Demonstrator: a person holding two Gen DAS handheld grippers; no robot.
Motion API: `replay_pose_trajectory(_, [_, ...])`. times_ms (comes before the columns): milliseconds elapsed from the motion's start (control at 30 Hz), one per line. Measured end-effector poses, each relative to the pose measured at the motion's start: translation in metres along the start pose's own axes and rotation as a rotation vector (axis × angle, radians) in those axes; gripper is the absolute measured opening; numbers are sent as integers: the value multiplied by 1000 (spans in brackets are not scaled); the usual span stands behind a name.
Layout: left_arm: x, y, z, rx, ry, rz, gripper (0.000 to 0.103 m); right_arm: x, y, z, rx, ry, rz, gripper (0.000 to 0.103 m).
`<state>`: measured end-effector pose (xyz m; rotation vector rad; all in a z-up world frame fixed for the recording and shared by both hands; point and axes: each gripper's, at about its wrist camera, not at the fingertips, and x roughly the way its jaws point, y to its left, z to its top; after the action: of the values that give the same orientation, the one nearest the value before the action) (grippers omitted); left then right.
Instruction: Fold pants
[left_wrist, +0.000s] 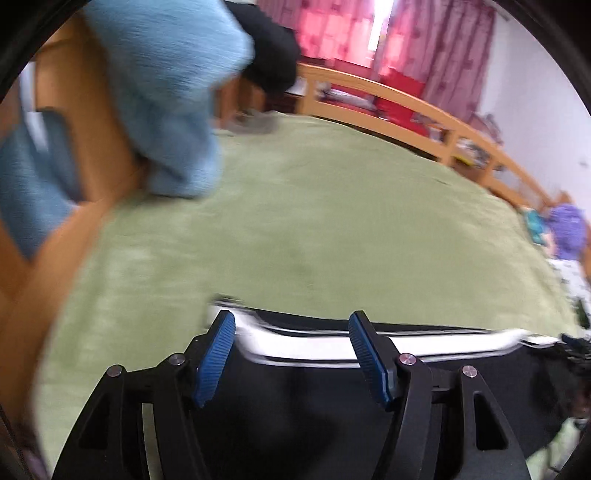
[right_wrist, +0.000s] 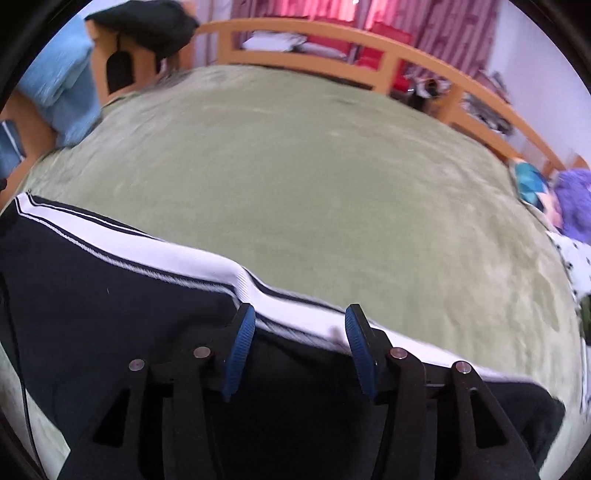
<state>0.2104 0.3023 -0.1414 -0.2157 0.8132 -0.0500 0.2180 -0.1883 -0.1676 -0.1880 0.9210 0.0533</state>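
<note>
Black pants (left_wrist: 295, 391) with a white side stripe lie flat on the green blanket (left_wrist: 332, 221), at the near edge of both views. In the left wrist view my left gripper (left_wrist: 291, 317) hovers over the striped edge, its blue pads (left_wrist: 216, 358) apart and gripping nothing. In the right wrist view the pants (right_wrist: 110, 280) run from the left edge down under my right gripper (right_wrist: 300, 310). It is open too, with the white stripe passing below the gap between its fingers and the green blanket (right_wrist: 332, 184) beyond. The left view is blurred.
A light blue fleece cloth (left_wrist: 166, 92) and a black garment (left_wrist: 273, 55) hang over the wooden frame at the far left. A wooden bed rail (right_wrist: 332, 33) curves along the back, with pink curtains behind. A purple plush toy (right_wrist: 572, 199) lies at the right edge.
</note>
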Motion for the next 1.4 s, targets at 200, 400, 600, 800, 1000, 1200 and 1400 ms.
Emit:
replay_pose_trajectory(200, [66, -53, -19, 26, 161, -90, 62, -15, -46, -53, 141, 33, -38, 50])
replay_pose_trajectory(400, [101, -21, -14, -91, 173, 128, 45, -10, -87, -73, 180, 22, -64, 50])
replay_pose_trajectory(600, [84, -41, -8, -53, 181, 136, 44, 42, -113, -58, 165, 79, -46, 44])
replay_pose_trajectory(800, [74, -69, -29, 5, 199, 114, 44, 59, -162, -61, 337, 121, 24, 8])
replay_pose_trajectory(1000, [55, -95, -52, -17, 236, 0, 51, -13, -147, -92, 320, 37, 2, 66])
replay_pose_trajectory(1200, [20, -153, -92, 27, 252, -114, 57, -74, -116, -152, 364, -37, 204, 67])
replay_pose_trajectory(1400, [7, -184, -132, 54, 284, -133, 59, -90, -36, -175, 147, -97, 302, 67])
